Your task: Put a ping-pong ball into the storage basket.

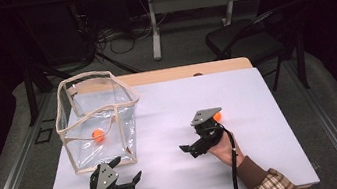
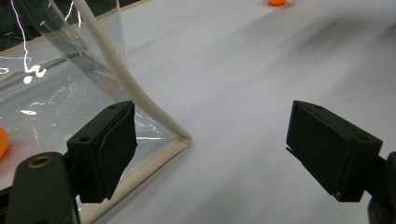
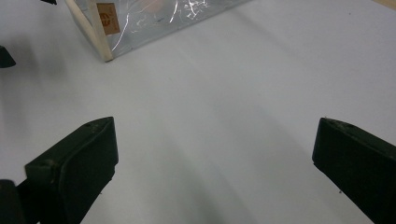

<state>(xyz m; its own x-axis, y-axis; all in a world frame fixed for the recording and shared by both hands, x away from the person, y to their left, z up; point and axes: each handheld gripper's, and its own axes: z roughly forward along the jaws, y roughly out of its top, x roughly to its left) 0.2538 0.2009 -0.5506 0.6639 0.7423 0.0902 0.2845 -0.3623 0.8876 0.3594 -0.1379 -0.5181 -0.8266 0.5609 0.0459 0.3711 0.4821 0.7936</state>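
A clear plastic bag (image 1: pixel 96 118) with beige trim stands open on the left of the white table (image 1: pixel 247 163). One orange ball (image 1: pixel 97 135) lies inside it. A second orange ball (image 1: pixel 217 116) rests on the table just behind my right gripper (image 1: pixel 188 150), which points left and is open with nothing in it. My left gripper (image 1: pixel 128 169) is open too, near the bag's front right corner. In the left gripper view the wide-apart jaws of the left gripper (image 2: pixel 212 149) frame that bag corner (image 2: pixel 140 107) and the far ball (image 2: pixel 277 2). The right gripper (image 3: pixel 215 163) faces bare table, with the bag (image 3: pixel 140 23) beyond.
A black chair (image 1: pixel 244 37) stands behind the table at the right. Another table's legs (image 1: pixel 153 26) and cables (image 1: pixel 117 36) are on the floor beyond. The wooden table edge (image 1: pixel 188 71) shows past the white sheet.
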